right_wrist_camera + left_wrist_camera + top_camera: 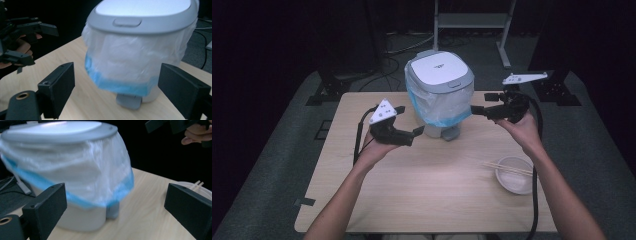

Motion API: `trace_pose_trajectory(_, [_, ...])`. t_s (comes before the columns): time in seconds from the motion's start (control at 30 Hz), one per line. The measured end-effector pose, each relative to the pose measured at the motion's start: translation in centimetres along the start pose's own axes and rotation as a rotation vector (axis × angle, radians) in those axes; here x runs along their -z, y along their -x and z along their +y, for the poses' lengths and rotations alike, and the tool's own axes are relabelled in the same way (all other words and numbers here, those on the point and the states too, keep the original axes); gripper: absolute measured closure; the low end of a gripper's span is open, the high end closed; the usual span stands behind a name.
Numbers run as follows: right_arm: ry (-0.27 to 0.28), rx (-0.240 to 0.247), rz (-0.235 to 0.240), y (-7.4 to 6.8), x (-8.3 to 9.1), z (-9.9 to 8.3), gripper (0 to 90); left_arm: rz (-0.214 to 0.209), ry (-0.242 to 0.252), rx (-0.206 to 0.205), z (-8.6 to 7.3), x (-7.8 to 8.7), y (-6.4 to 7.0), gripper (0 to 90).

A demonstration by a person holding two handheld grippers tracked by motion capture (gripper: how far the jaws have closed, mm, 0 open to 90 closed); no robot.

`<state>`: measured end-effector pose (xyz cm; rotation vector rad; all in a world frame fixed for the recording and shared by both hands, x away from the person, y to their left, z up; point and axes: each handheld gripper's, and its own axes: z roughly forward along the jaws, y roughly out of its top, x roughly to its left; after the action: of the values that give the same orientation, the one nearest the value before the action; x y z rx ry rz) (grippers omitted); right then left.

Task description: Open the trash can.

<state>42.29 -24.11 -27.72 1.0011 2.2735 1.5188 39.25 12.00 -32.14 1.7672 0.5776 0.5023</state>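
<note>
A small white pedal bin (439,85) with a grey shut lid (438,67) stands at the back middle of the table; a white bag with a blue hem (447,117) folds over its rim. My left gripper (409,121) is open just left of the bin's base, empty. My right gripper (482,102) is open just right of the bin, also empty. In the left gripper view the bin (75,177) fills the space beyond the spread jaws (115,205). The right gripper view shows the bin (140,57) and its pedal (128,101) ahead of the wide jaws (122,85).
A white bowl (514,175) with chopsticks (507,167) across it sits near the table's front right. The light wooden table (422,190) is bare in front of the bin. Cables and a metal stand lie on the dark floor behind.
</note>
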Motion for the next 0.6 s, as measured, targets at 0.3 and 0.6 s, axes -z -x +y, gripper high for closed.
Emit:
trace_pose_trajectory(0.3, [0.001,-0.052,-0.023,3.4,-2.4,4.8,13.0,0.008,0.015,0.030,4.1,-4.0,-2.5,5.1])
trace_pose_trajectory(0.6, [-0.017,-0.128,-0.034,6.5,-5.0,7.1,13.0,0.040,0.025,0.109,5.7,-5.8,-4.5,9.5])
